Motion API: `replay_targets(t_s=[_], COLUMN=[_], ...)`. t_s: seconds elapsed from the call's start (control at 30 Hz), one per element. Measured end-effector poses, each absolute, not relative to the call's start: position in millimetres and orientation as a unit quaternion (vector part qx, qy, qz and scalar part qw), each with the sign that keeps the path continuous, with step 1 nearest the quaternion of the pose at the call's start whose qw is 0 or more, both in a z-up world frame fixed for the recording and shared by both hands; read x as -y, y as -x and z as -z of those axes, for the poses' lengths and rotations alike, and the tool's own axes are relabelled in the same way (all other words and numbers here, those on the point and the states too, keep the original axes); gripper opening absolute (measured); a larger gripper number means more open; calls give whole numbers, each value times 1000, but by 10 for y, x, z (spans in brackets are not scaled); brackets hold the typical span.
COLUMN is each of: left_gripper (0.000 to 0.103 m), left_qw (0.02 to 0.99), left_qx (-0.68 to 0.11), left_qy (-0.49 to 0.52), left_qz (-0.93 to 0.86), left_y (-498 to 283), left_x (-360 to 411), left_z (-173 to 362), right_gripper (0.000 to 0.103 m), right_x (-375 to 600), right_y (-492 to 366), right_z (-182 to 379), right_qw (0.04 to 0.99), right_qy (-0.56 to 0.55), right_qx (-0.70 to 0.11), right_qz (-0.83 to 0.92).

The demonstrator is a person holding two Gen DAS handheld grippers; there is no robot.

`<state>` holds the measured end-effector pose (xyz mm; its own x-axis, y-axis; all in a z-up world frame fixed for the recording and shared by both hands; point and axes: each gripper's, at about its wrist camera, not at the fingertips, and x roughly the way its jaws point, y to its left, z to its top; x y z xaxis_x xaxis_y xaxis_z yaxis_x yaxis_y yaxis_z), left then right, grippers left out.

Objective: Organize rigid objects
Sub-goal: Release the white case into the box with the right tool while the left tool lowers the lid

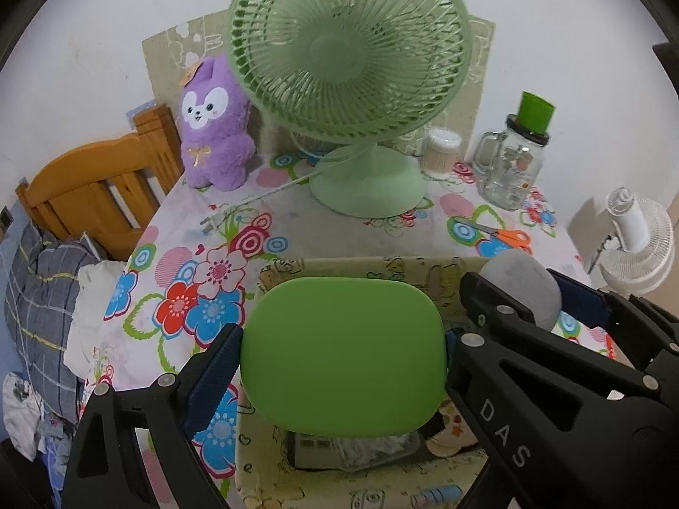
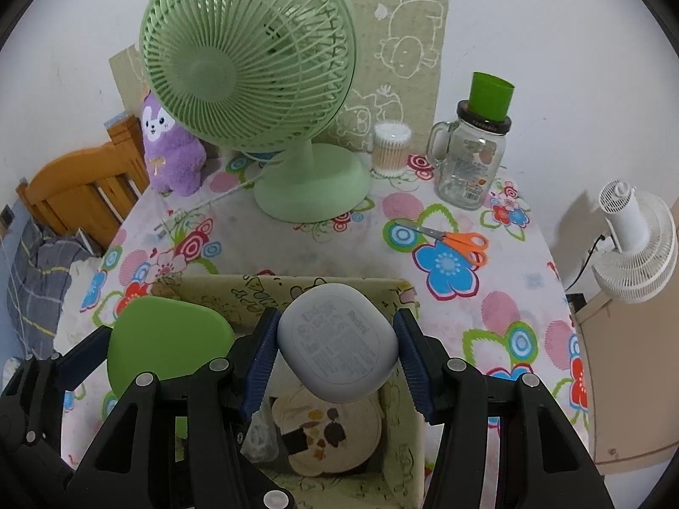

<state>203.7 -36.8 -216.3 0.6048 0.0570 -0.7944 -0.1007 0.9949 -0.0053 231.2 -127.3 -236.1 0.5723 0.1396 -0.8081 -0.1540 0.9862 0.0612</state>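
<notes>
Currently, your left hand-held gripper (image 1: 343,360) is clamped on the green case (image 1: 343,356) and your right hand-held gripper (image 2: 335,348) is clamped on the grey case (image 2: 337,343); both cases hang above the open fabric box (image 2: 399,403) at the near edge of the desk (image 2: 339,246). Neither case is deposited yet. Several items already lie on the box floor. Orange scissors (image 2: 460,244), a glass jar (image 2: 469,161) and a cotton swab tub (image 2: 391,148) stand farther back around the green fan (image 2: 254,85), possibly still to be sorted.
</notes>
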Motion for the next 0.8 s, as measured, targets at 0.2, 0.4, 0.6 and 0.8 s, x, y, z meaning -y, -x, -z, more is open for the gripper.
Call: replay_targets(t_s=[0.2,0.4,0.6,0.8], left_gripper=[95,95,95,95], left_qw=[889,889,889,889], left_qx=[-454,-455,-455,-456], left_qy=[28,17,14,15], left_qz=[-53,-55,-55,-48], left_y=[-2117,-2153,-2190,-2207], left_x=[311,287,288,311], left_z=[2284,2348,2352,2344], right_gripper=[58,58,60,71], right_x=[1207,1171,1168,1230], right_y=[-2410,-2467,-2496,-2480], right_z=[2508,2590,2597,2556], right_qw=[880,877,878,880], right_qy=[8,1,1,4], right_qx=[-465,-471,-470,-469], right_qz=[-91,-96,-95,-72])
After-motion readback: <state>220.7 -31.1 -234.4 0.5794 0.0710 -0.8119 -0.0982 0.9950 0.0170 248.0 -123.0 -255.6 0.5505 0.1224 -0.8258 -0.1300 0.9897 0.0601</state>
